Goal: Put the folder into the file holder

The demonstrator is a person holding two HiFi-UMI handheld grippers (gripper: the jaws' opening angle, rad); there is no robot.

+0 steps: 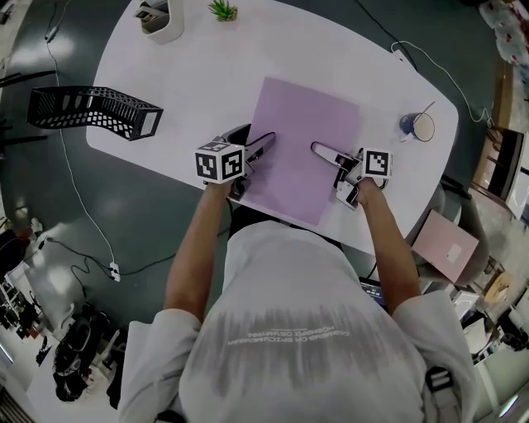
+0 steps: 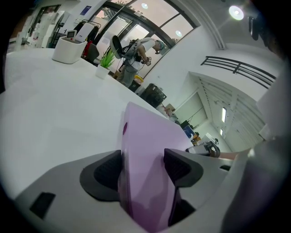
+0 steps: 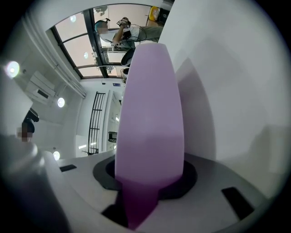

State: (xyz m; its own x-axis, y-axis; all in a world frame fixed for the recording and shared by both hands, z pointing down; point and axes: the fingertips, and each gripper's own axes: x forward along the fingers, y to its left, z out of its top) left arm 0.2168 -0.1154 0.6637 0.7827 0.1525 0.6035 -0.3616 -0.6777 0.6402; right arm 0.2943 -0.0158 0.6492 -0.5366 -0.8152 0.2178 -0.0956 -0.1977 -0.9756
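Observation:
A lilac folder point(image 1: 302, 144) lies flat on the white table point(image 1: 207, 66), in front of the person. My left gripper point(image 1: 263, 147) is at the folder's left edge, and in the left gripper view the folder point(image 2: 145, 136) fills the gap between both dark pads point(image 2: 107, 170), so it is shut on it. My right gripper point(image 1: 318, 150) reaches over the folder's right edge. In the right gripper view the folder point(image 3: 150, 100) runs between the jaws with the pads point(image 3: 188, 175) against it. The black mesh file holder point(image 1: 91, 111) lies at the table's far left edge, well away from both grippers.
A white container point(image 1: 161, 18) and a small green plant point(image 1: 222, 10) stand at the table's far edge. A mug point(image 1: 419, 126) stands at the right, near a white cable point(image 1: 430, 62). A pink box point(image 1: 446, 245) lies below the table's right end.

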